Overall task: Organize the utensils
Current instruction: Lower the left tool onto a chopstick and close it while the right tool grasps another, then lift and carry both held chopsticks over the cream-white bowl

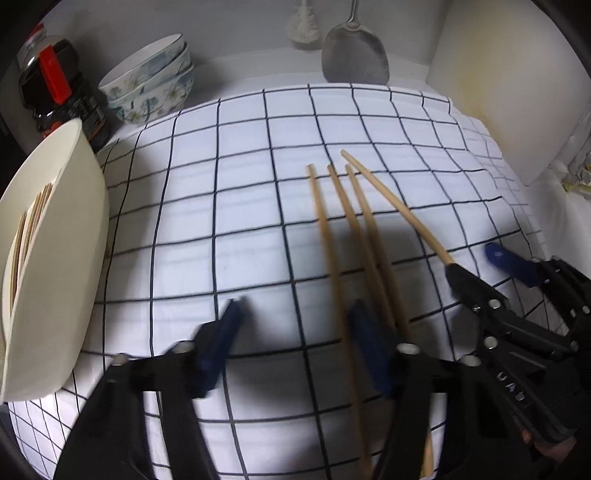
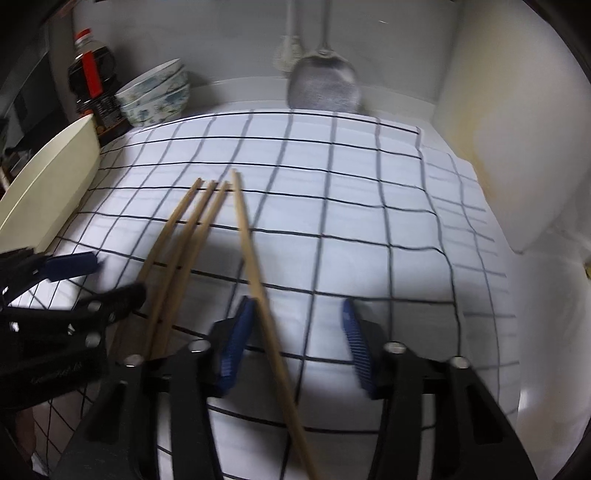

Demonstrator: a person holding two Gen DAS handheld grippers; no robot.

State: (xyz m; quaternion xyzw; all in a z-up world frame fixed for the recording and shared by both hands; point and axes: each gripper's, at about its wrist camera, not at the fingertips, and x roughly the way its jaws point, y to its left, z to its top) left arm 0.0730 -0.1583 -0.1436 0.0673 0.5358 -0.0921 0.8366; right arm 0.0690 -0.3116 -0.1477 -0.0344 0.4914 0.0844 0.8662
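A white cloth with a black grid (image 1: 240, 206) covers a counter, and everything here is placed against it. Four wooden chopsticks (image 1: 334, 236) sit near the cloth's middle, tips fanned toward its far edge. Three lie close together on the fabric; the fourth (image 2: 251, 258) angles away from them on the right.

The left gripper (image 1: 295, 332) hovers over the cloth's near edge, jaws spread, nothing pinched. Its right blue finger (image 1: 369, 343) overlaps the three grouped sticks, but whether it touches them is unclear.

The right gripper (image 2: 295, 332) is beside it, also with jaws apart. The single angled chopstick runs alongside its left blue finger (image 2: 234, 343); the other finger is well clear, so the stick is not clamped.

At the cloth's left edge stands a cream plastic holder (image 1: 62, 258) with more chopsticks inside. Beyond the far left corner are stacked floral bowls (image 1: 151, 85) and a dark sauce bottle with a red cap (image 1: 55, 85). A metal spatula (image 1: 354, 55) and a white brush (image 1: 303, 26) hang beyond the far edge.
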